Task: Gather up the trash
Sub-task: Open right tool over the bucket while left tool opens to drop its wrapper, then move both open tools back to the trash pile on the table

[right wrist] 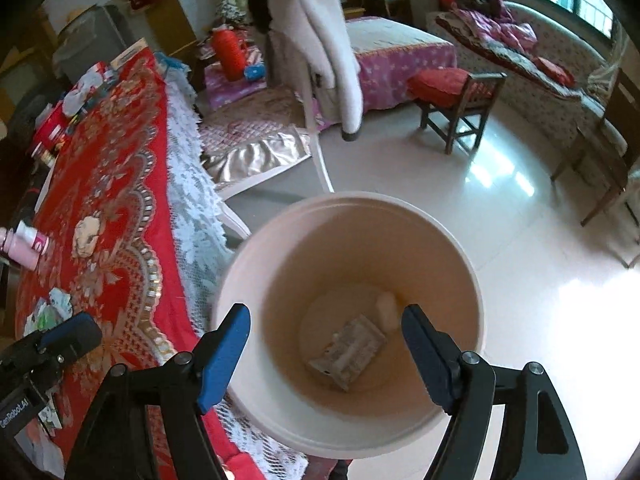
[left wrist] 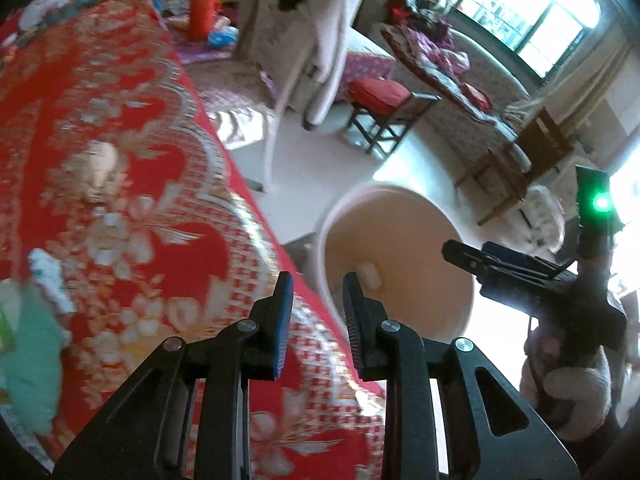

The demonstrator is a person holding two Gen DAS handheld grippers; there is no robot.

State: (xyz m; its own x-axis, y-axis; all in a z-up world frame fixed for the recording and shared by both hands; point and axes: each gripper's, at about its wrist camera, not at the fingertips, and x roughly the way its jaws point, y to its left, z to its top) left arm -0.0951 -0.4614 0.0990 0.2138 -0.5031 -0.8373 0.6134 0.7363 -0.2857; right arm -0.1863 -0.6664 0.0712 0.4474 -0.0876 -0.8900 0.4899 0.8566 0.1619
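Note:
A cream plastic bin (right wrist: 256,280) stands on the floor beside the table with the red patterned cloth (right wrist: 116,184). Inside it lie a flat grey wrapper (right wrist: 352,350) and a small white piece (right wrist: 386,308). My right gripper (right wrist: 326,350) is open and empty, held above the bin's mouth. My left gripper (left wrist: 316,320) is open and empty over the table's edge, next to the bin (left wrist: 400,232). Crumpled white and green trash (left wrist: 40,296) lies on the cloth at the left; it also shows in the right wrist view (right wrist: 52,308). The right gripper also shows in the left wrist view (left wrist: 520,272).
A pink bottle (right wrist: 24,246) lies at the table's left edge, with boxes and clutter (right wrist: 76,96) at its far end. A chair with a white coat (right wrist: 320,40), a wooden stool with a red cushion (right wrist: 452,96) and a sofa (right wrist: 540,80) stand across the tiled floor.

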